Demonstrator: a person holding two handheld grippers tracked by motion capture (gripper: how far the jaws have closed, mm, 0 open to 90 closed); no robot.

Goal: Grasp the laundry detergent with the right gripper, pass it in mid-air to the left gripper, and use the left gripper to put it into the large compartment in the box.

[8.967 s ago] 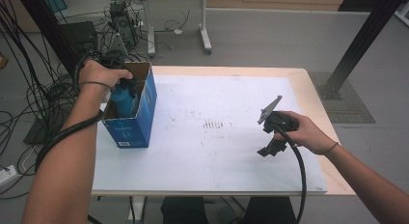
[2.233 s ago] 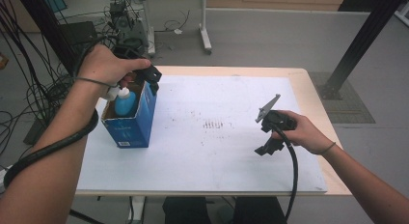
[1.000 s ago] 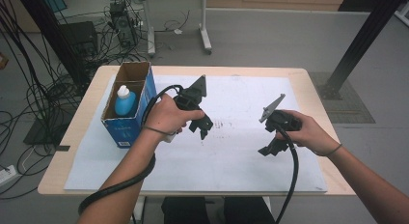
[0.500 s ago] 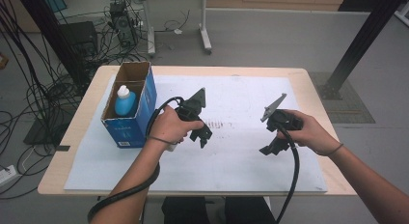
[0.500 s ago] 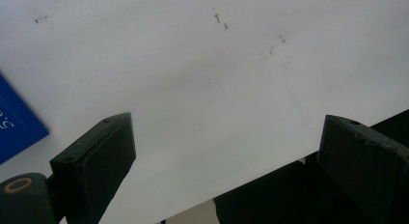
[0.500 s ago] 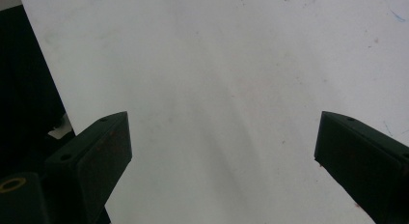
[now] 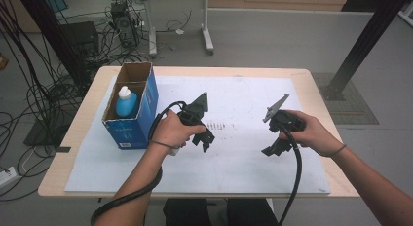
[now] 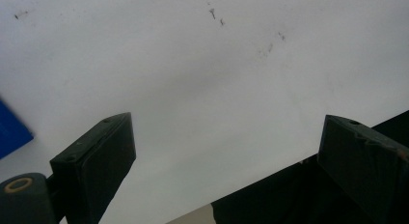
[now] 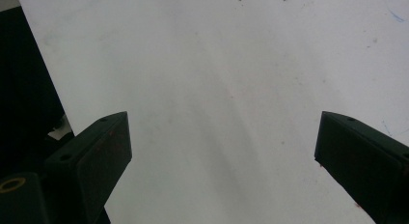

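**Inspector:** Report the left gripper [image 7: 203, 138].

**Assistant:** In the high view it sits at centre frame, held in the left hand [image 7: 170, 131], low over the white sheet [image 7: 234, 167] that covers the bench [image 7: 87, 123]. In the left gripper view its fingers [image 8: 96, 161] stand released, wide apart, with bare sheet between them. A blue corner shows at the left edge of that view.

**Inspector:** And the right gripper [image 7: 272, 149]?

**Assistant:** Right of centre in the high view, held in the right hand [image 7: 311, 133], also over the sheet and well apart from the left one. In the right gripper view its fingers [image 9: 96, 156] are likewise released, with only white sheet between them. Neither gripper grasps anything.

**Inspector:** Where is the work item?

**Assistant:** The blue bottle [image 7: 126, 103] with a white cap stands upright inside the blue cardboard box [image 7: 131, 131], at the left of the high view. The box is open at the top and rests on the left part of the sheet. The left hand is just beside the box's right wall; I cannot tell whether they touch.

**Inspector:** Anything else on the bench?

**Assistant:** Faint dark marks [image 7: 221, 124] on the sheet between the two grippers. A black cable [image 7: 292, 187] trails from the right gripper toward the bottom of the frame.
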